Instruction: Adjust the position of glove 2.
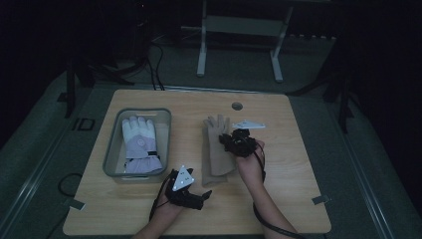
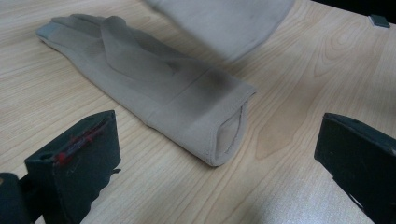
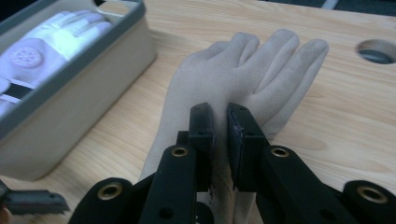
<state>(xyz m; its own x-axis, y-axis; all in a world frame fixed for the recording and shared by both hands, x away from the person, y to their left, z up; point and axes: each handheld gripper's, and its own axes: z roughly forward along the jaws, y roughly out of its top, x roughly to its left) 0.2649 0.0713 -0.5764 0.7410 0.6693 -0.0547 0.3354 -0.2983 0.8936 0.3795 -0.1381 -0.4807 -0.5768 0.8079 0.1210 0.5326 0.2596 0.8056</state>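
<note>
Nearest the high camera, the person's forearms are reaching onto the wooden surface (image 1: 293, 164), each hand carrying a claw. The left claw (image 1: 191, 196) is hovering low near the front edge with its jaws spread wide and nothing between them; in the left gripper view its jaws are standing far apart, pointing toward the open cuff of a beige glove lying flat.

The right claw (image 3: 219, 128) is pinching a fold of the upper beige glove (image 3: 243, 74), jaws nearly together with fabric caught between them around the palm. From above, two beige gloves (image 1: 216, 149) appear to be lying stacked or overlapping at the middle of the surface; exactly how they overlap is hard to tell. To their left, a grey bin (image 1: 112, 149) is holding a white and lilac padded glove (image 1: 139, 144).

These gloves look thin, soft and light, probably suede-like cloth, so they are likely going to droop and fold when lifted rather than keep shape. Slipping seems unlikely given the napped surface, though a pinch could catch both gloves at once. A sensible hold would be the cuff hem, where doubled fabric gives more to bite, or a pinched ridge mid-palm as the right claw is doing.
</note>
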